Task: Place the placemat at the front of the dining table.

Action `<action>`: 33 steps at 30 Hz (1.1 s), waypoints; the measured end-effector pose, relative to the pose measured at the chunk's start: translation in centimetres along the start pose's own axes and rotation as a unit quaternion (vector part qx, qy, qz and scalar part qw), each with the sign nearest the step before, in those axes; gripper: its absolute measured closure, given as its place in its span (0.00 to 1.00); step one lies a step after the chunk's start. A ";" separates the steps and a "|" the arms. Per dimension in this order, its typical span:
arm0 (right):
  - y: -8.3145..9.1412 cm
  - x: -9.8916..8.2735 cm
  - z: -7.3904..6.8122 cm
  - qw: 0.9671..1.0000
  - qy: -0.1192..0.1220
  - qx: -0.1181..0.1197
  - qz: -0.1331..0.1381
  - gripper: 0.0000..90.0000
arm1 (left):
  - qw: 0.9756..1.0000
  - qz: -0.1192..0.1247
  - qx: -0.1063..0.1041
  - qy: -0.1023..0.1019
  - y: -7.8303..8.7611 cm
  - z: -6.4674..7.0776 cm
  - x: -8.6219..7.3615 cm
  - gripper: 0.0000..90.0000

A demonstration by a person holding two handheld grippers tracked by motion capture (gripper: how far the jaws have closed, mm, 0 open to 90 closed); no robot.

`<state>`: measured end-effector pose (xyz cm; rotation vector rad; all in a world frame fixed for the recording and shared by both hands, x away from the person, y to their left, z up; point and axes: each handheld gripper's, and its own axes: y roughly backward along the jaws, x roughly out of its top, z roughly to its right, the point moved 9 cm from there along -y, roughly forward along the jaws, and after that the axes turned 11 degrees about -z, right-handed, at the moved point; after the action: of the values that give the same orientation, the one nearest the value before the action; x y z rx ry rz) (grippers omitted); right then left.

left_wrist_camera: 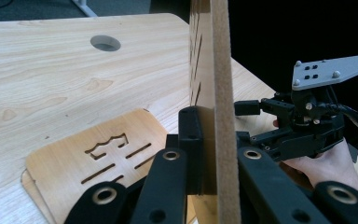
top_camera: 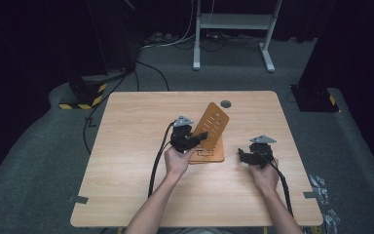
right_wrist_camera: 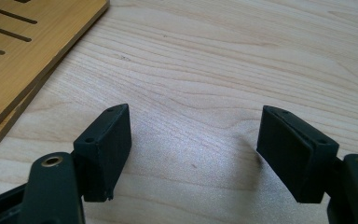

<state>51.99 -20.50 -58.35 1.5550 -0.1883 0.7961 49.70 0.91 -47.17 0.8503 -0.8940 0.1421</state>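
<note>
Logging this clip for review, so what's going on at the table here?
A person works two handheld grippers at a wooden table. The left gripper is shut on the edge of a thin brown slotted wooden panel, holding it tilted up off the table. Another slotted panel lies flat beneath it, apparently on top of one more. The right gripper rests to the side, jaws open over bare tabletop with nothing between them.

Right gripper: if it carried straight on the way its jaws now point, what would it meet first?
Probably the bare table. The open right gripper points down at the wood, with nothing between its jaws; the flat slotted panel lies off to one side.
</note>
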 end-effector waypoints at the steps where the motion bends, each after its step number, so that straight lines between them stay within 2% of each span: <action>1: 0.0 0.0 0.0 1.000 0.000 0.000 0.000 0.29 | 1.000 0.000 0.001 -0.001 0.1 -0.1 0.0 0.96; 19: -0.1 0.0 0.1 1.000 -0.002 0.003 0.001 0.29 | 1.000 0.011 0.014 0.009 2.4 -1.8 -0.7 0.96; 33: -0.1 0.1 0.0 1.000 -0.009 0.003 0.005 0.29 | 0.999 0.023 0.025 0.029 4.2 -3.4 -1.3 0.96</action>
<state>52.13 -20.48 -58.39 1.5685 -0.2056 0.7915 49.15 6.39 -46.77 0.8692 -0.8593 0.2289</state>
